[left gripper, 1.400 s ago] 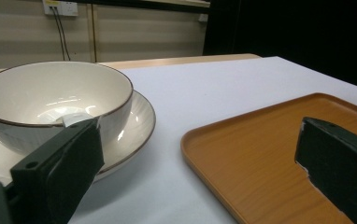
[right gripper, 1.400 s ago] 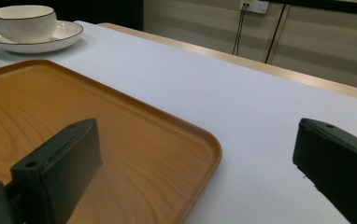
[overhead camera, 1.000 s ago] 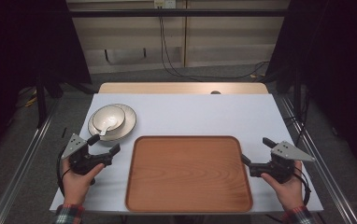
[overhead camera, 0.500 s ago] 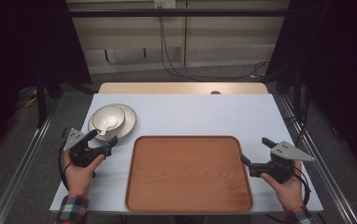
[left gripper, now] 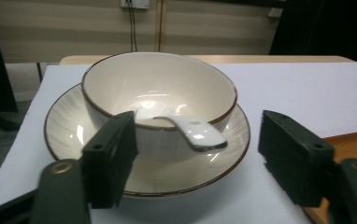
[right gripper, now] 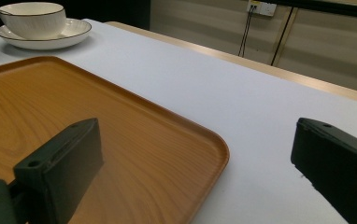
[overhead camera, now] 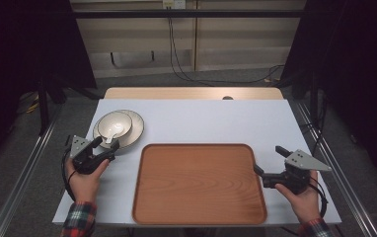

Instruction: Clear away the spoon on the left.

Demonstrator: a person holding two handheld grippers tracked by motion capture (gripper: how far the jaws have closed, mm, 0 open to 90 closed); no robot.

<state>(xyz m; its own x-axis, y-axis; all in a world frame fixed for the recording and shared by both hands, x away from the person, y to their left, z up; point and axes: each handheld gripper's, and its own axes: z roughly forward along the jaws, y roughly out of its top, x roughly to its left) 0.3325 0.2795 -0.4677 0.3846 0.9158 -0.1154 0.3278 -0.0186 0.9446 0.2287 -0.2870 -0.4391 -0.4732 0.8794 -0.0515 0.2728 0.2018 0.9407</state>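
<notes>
A cream bowl with a dark rim stands on a matching plate at the table's left. A white spoon lies in the bowl, its handle jutting over the near rim. My left gripper is at the plate's near edge. Its jaws have just been closing and stand either side of the spoon handle without touching it. My right gripper rests open at the right edge of the empty wooden tray, with the tray's corner between its jaws.
The white table ends in a wooden strip at the back. Metal rails run along both sides. Cables hang against the far wall.
My left gripper has moved forward to the plate's near edge, and its jaws have narrowed around the spoon handle. The right gripper has stayed put.
</notes>
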